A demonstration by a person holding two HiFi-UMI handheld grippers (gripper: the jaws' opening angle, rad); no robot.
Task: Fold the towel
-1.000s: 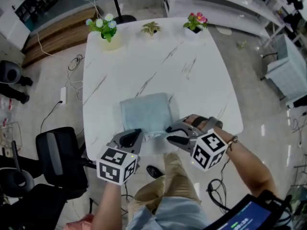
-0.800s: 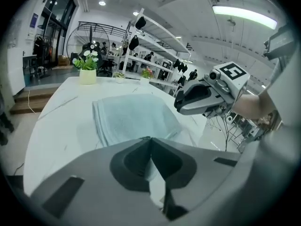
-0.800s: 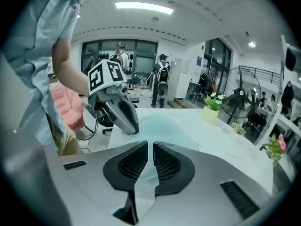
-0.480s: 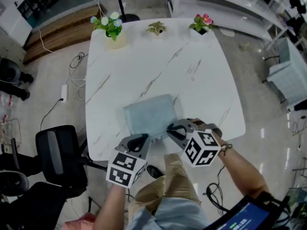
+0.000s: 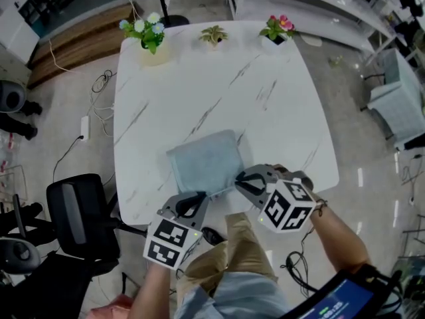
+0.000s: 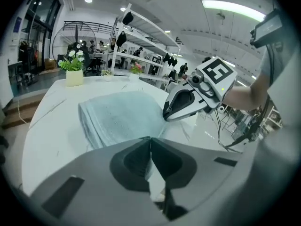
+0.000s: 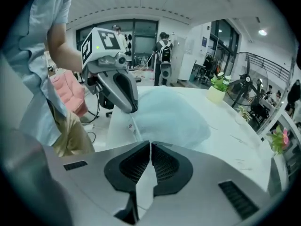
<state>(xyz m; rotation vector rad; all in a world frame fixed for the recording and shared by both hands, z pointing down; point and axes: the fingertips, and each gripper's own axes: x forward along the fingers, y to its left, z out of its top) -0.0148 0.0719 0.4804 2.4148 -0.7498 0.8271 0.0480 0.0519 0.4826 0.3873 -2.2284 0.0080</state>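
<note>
The towel (image 5: 204,161) lay on the white, grey-veined table (image 5: 199,92), close to the near edge and a little left of the middle, well apart from the row of potted plants (image 5: 213,36) along the far edge. It was a pale blue-green cloth, already doubled into a rough rectangle turned slightly askew to the table's sides. Its left side showed stacked layers with rounded folds, and its top surface was soft and faintly ribbed. In the right gripper view the cloth bulged up in a loose mound rather than lying flat, and a small white label (image 7: 130,125) hung from its near edge just under the tip of the other tool. The left hand-held gripper (image 5: 201,199) met the towel's near edge towards the left corner. Its jaws were pressed together with a pale sliver of the cloth caught between them. The right hand-held gripper (image 5: 241,180) stood at the near right corner. Its jaws had just been closing and now pinched a thin strip of the towel's edge between the ribbed pads. The two tools sat near each other, both angled down toward the table's near edge.
</note>
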